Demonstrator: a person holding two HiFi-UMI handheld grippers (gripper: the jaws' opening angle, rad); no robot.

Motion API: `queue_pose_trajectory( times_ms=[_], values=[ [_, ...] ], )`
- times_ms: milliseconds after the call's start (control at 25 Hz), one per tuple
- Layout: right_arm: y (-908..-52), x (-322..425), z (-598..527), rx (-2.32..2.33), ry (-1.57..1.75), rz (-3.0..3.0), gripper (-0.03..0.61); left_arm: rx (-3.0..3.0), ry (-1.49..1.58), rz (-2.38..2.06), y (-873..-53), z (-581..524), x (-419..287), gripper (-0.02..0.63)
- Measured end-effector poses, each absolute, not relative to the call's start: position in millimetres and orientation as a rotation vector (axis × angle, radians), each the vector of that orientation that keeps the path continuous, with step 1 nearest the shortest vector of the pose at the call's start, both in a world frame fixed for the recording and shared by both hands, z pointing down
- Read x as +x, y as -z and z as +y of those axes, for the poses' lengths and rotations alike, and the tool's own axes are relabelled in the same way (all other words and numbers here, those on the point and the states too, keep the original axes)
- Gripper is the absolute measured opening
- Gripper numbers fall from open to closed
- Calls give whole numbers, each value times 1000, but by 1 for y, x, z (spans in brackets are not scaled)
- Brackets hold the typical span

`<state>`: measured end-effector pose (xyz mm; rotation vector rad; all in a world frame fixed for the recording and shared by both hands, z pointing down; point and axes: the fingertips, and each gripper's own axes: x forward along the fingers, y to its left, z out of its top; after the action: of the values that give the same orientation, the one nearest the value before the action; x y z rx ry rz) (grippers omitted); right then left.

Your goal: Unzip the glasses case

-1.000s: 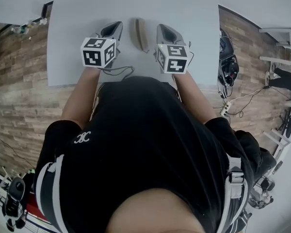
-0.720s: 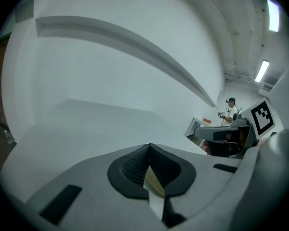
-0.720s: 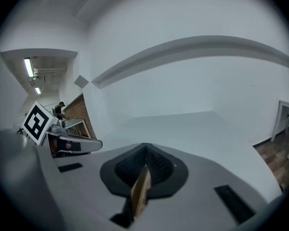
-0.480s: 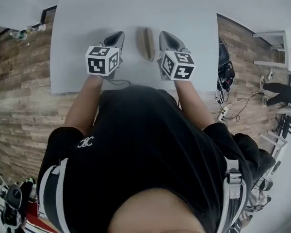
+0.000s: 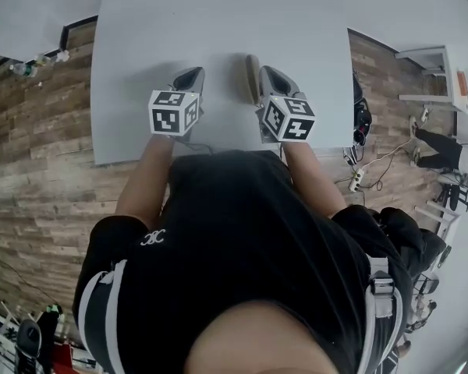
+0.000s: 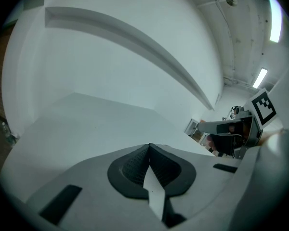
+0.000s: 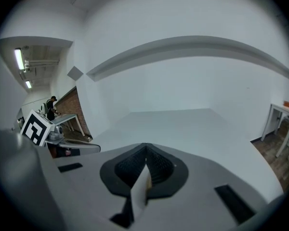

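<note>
Left gripper (image 5: 193, 73): jaws were shut together with nothing between them. The shell was grey, smooth and moulded, tapering to a blunt nose.
Left pads (image 6: 134, 166): black and finely ribbed, set in a rounded dark hollow; in the left gripper view they met along one straight seam.
Left marker cube (image 5: 174, 112): white faces with black square patterns and sharp edges, sitting at the rear of the left gripper, over the hand.
Right gripper (image 5: 267, 71): jaws were closed on each other and held nothing. It had the same grey shell and shape.
Right pads (image 7: 160, 166): black and ribbed, pressed together at the tip.
Right marker cube (image 5: 288, 118): same black-and-white cube, tilted, with three faces showing.
Glasses case (image 5: 252, 75): a long, narrow tan body with rounded ends. It lay on the table between the two grippers, just beside the inner flank of the right gripper and clear of the left one. I could not tell whether it touched the right gripper, and the zip was too small to make out.
Table (image 5: 218, 22): a flat, matt, pale grey rectangular top that ran on ahead of both gripper noses.
Floor (image 5: 31, 170): brown wood-look planks, to the outer side of the left gripper.
Cables (image 5: 368, 170): thin loose loops on the floor, to the outer side of the right gripper.
Shirt (image 5: 242, 232): black cloth, behind both grippers.
</note>
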<state>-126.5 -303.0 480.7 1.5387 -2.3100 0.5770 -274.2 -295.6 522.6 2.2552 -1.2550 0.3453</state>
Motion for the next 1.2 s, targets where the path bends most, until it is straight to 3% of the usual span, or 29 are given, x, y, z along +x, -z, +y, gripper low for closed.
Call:
queue_pose_trajectory(
  times_ms=[320,800,1200],
  values=[
    [-465,-90,-320,1524,-520,-2371,14,2219,-303,-1329,-503,-299,-251,3],
    [-469,72,-322,1286,-433,-2547,14,2116,-322,-1598,-482,-273,-94,3],
    [-453,155,-296,1043,-430,-2697,14,1974,-352,-1749,-471,-230,10,3]
  ],
)
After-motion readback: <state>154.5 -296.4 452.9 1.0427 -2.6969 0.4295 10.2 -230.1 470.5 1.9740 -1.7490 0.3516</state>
